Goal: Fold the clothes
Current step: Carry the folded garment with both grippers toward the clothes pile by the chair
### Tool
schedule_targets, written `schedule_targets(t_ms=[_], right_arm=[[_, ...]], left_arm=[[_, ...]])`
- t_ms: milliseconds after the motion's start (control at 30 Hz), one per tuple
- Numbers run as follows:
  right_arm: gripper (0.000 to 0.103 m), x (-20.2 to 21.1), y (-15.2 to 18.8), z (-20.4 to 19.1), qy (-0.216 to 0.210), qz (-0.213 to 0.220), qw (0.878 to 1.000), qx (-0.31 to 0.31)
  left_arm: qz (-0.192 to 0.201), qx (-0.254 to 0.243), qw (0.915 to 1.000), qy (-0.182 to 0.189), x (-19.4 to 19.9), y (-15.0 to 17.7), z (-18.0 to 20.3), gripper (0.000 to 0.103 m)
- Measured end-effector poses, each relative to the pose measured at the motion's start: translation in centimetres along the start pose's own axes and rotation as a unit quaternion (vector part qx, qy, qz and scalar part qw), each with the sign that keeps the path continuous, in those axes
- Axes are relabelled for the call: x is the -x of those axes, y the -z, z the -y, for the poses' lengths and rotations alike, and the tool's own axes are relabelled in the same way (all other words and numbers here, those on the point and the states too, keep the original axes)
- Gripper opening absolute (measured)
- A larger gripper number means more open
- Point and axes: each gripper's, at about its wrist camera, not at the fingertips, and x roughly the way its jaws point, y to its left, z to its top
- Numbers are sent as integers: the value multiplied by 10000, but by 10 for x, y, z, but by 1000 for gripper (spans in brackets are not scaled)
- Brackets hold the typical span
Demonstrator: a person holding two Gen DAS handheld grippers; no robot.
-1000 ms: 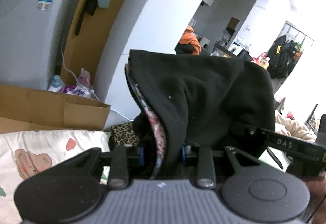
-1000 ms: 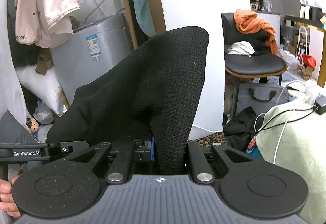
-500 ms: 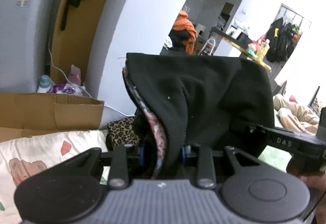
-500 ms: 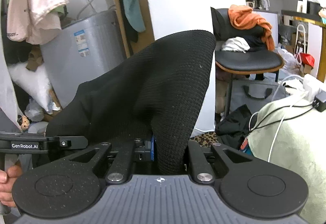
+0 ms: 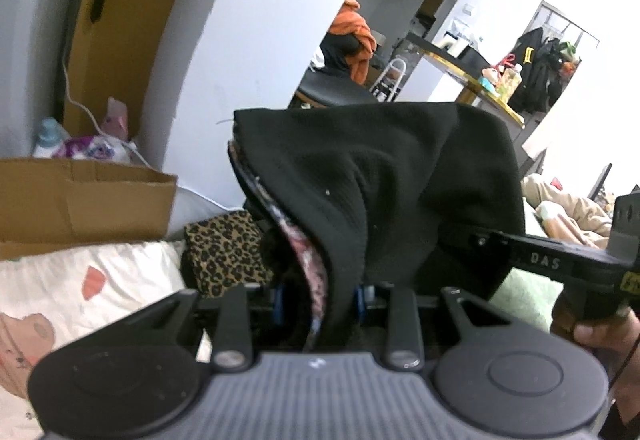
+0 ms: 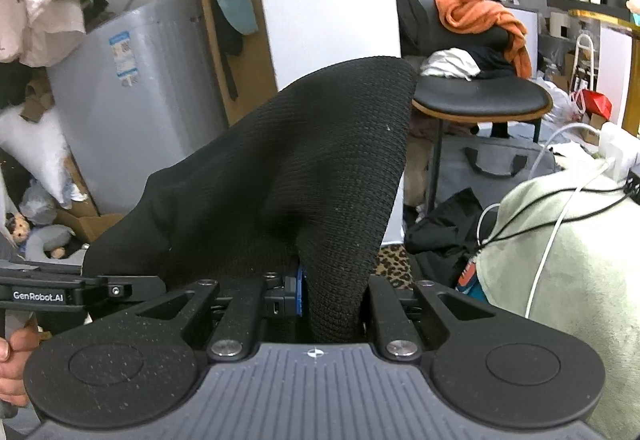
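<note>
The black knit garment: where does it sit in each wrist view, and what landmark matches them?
Left wrist: black knit garment fills centre, clamped in left tongs.
Right wrist: it rises centre-left from right tongs.
Shared landmark: orange cloth on the chair.

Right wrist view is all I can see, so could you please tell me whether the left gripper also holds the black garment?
Observer: Yes, the left gripper is shut on the black garment, bunched between its fingers.
Operator: Thank you. Does the fabric look plain black on that side too?
Observer: No, a floral patterned lining shows along the folded edge there.
Operator: What lies beneath the left gripper, please?
Observer: A white printed bedsheet, with a cardboard box behind it.
Operator: Can you see my gripper from there?
Observer: Yes, the right gripper shows at the right edge of the left view, gripped by a hand.
</note>
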Motion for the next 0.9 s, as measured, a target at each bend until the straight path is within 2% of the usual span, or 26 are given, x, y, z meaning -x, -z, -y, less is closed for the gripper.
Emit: schedule_targets(t_ms=[200,433,633,900], right_arm=[[12,-29,12,25,212,-73,9997,40],[12,-60,27,53,444,-259,9985,167],[12,-88,45,72,656,-395,9966,292],[12,-132,73,84,944,-478,9927,575]], left_arm=[[-148,20,9996,249,-43,1,-9,33],[-208,280,9979,550,-86,21,-21,33],[-197,287,9975,608,-120,41,-25,33],[-144,692,9949,719,-172,76,-55,33]])
